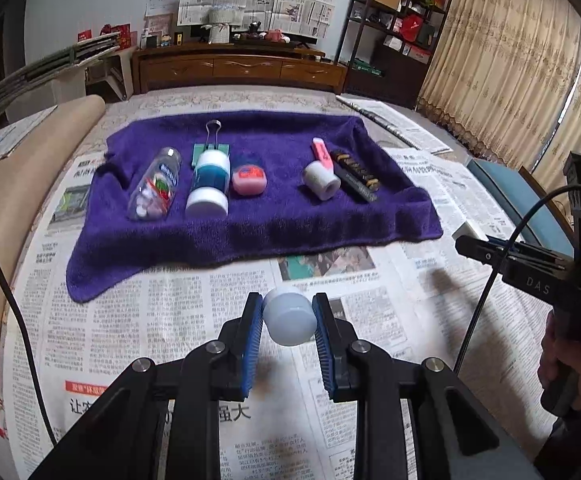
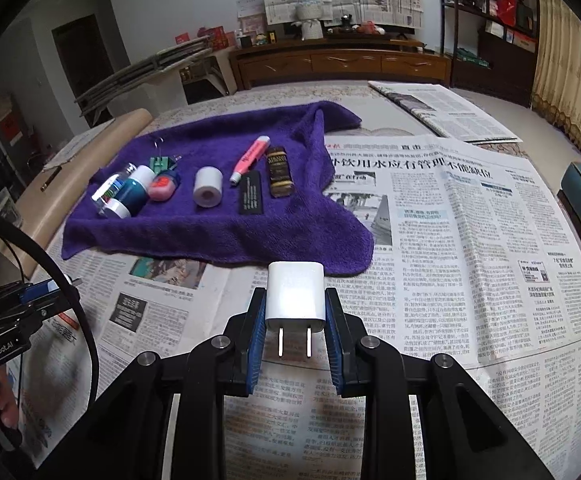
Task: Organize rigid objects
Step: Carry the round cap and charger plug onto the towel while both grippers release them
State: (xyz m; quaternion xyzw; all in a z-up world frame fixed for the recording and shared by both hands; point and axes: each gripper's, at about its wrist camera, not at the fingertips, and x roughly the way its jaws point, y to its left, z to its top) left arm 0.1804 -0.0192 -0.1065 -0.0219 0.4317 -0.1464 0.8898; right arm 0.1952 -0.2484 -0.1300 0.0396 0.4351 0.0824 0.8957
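Two grippers hover above newspaper-covered tabletop [image 2: 470, 240], clear of the purple towel's [image 1: 250, 232] near edge: left gripper [image 1: 288, 316] fingers clamp a white round jar [image 1: 290, 316]; right gripper [image 2: 295, 304] fingers clamp a white plug adapter [image 2: 295, 296].

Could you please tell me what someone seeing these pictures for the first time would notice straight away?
Most striking is that both grippers are loaded above the newspaper-covered table: the left gripper clamps a small white jar, and the right gripper clamps a white plug adapter with its prongs pointing back at the camera. Behind them lies a purple towel with small items lined up in a row on it, among them a white tape roll and a pink highlighter.
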